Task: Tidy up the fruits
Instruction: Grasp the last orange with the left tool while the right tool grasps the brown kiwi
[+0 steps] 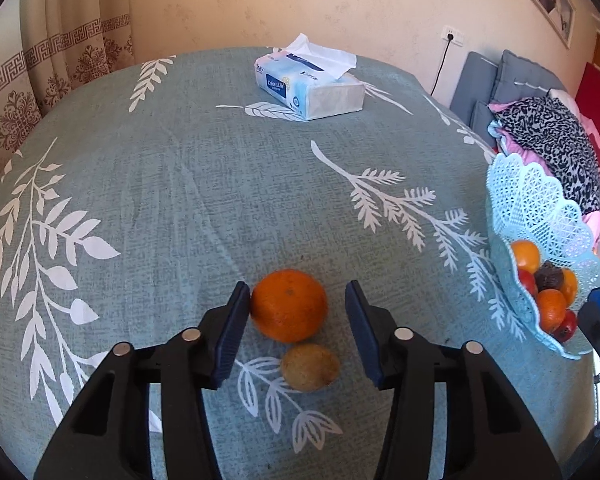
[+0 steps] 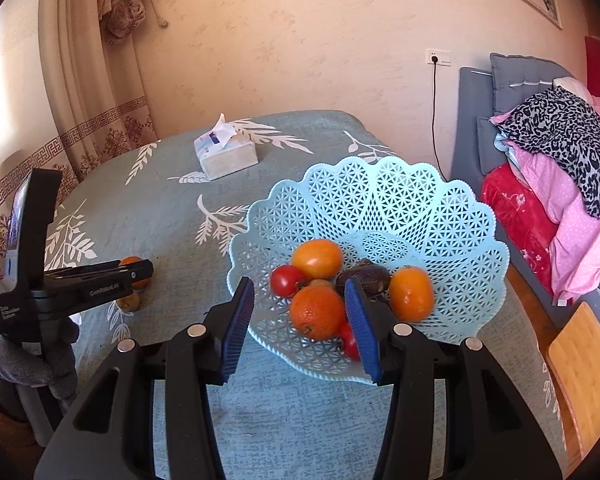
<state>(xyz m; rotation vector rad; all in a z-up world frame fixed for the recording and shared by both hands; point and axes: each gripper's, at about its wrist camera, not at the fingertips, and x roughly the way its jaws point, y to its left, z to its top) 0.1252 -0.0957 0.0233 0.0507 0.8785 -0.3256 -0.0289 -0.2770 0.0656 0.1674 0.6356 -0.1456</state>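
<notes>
The left gripper [image 1: 298,300] is on the orange [image 1: 289,305] now, fingers spread to either side of it: the left pad [image 1: 236,320] looks to be touching the peel, the right pad [image 1: 362,328] clear of it with cloth showing between. No pinch yet. A small brownish fruit [image 1: 310,367] lies just nearer the wrist than the orange, between the finger bases.

So the step in hand looks like picking up one of the last loose fruits. The next move calls for both pads to meet the orange at its widest part, without nudging the brown fruit, then a lift toward the basket [image 1: 540,208], which sits well off beyond the right finger.

The right gripper [image 2: 300,312] hangs over that basket's near rim, fingers apart and holding nothing; oranges and red fruit lie beyond its tips.

Underneath is a grey-green tablecloth [image 1: 180,200] printed with white leaves, a tissue pack [image 1: 310,84] far ahead. Behind: a beige wall, patterned curtain, and folded bedding.
</notes>
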